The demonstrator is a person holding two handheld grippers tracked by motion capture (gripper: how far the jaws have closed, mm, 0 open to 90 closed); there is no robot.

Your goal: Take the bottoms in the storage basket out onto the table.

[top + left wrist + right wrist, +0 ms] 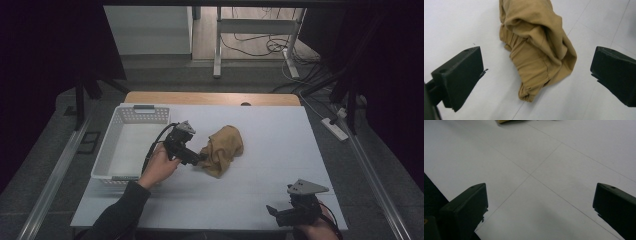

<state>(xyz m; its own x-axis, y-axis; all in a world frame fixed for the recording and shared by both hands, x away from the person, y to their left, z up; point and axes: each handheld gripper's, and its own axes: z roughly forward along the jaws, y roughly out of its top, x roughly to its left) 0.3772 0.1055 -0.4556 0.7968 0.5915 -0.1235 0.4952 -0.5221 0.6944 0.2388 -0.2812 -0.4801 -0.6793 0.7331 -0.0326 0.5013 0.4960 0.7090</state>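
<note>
At the table's near right corner the right gripper (278, 214) hovers over bare white tabletop (549, 170) — its jaws stand wide apart with nothing between them. Farther in, left of centre, the left gripper (200, 159) points at a crumpled tan garment (536, 50), its jaws also spread wide, one on each side of the cloth's near end without touching it. The garment lies in a heap on the table's middle. Beside the left hand (159, 167), along the left edge, sits a white perforated basket (107, 150).
</note>
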